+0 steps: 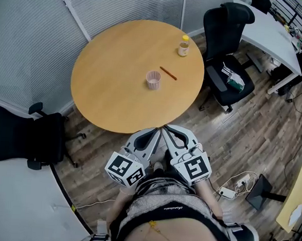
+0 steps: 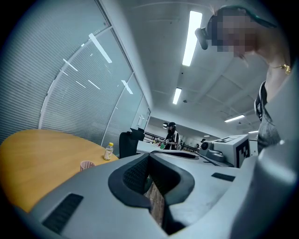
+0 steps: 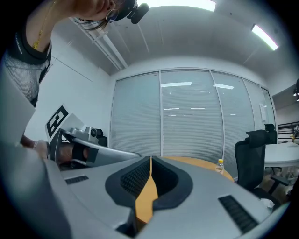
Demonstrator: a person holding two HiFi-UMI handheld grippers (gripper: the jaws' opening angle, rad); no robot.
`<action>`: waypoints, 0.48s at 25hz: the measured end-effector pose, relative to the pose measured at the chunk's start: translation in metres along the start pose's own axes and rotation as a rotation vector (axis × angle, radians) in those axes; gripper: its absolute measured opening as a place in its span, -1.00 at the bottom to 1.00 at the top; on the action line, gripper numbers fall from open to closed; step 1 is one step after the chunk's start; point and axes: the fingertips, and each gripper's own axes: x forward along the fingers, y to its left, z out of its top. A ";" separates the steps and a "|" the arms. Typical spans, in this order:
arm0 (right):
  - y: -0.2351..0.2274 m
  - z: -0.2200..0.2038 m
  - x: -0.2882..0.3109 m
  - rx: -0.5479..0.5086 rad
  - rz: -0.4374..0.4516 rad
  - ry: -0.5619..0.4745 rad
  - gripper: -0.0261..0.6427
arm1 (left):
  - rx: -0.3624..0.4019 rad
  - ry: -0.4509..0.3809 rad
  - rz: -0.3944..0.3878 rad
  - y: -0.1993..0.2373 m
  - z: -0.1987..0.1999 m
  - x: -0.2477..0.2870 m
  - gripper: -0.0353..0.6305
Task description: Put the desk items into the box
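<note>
nearest, at the table's 6 o'clock edge, the left gripper and right gripper hang tips side by side, both pairs of jaws pressed together on nothing. near centre stands a ribbed pink cup, likely light and crushable; pinch its rim gently. at its 2 o'clock lies a thin brown stick, stiff, apt to roll. farthest, at 1 o'clock, a yellow-capped bottle, probably heaviest; grip its body. no box shows.

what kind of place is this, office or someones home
Most likely an office, perhaps a meeting corner: a round wooden table with black swivel chairs beside it, ribbed glass partition walls behind, and a long white desk in the open area beyond.
</note>
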 end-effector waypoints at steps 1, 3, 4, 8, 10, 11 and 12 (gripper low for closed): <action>-0.006 0.003 0.005 0.001 0.010 -0.007 -0.85 | 0.001 -0.004 0.004 0.004 0.004 0.006 -0.90; -0.020 0.008 0.015 0.005 0.030 -0.019 -0.85 | 0.004 -0.012 0.016 0.011 0.012 0.018 -0.90; -0.028 0.010 0.019 0.002 0.039 -0.021 -0.85 | 0.007 -0.016 0.024 0.015 0.016 0.025 -0.90; -0.052 0.015 0.034 -0.023 0.074 -0.027 -0.85 | 0.012 -0.024 0.067 0.029 0.026 0.045 -0.90; -0.062 0.016 0.040 -0.021 0.087 -0.029 -0.85 | 0.008 -0.028 0.089 0.036 0.029 0.054 -0.90; -0.067 0.017 0.044 -0.021 0.094 -0.030 -0.85 | 0.006 -0.031 0.098 0.039 0.031 0.058 -0.90; -0.072 0.017 0.047 -0.022 0.101 -0.031 -0.85 | 0.003 -0.034 0.105 0.042 0.032 0.062 -0.90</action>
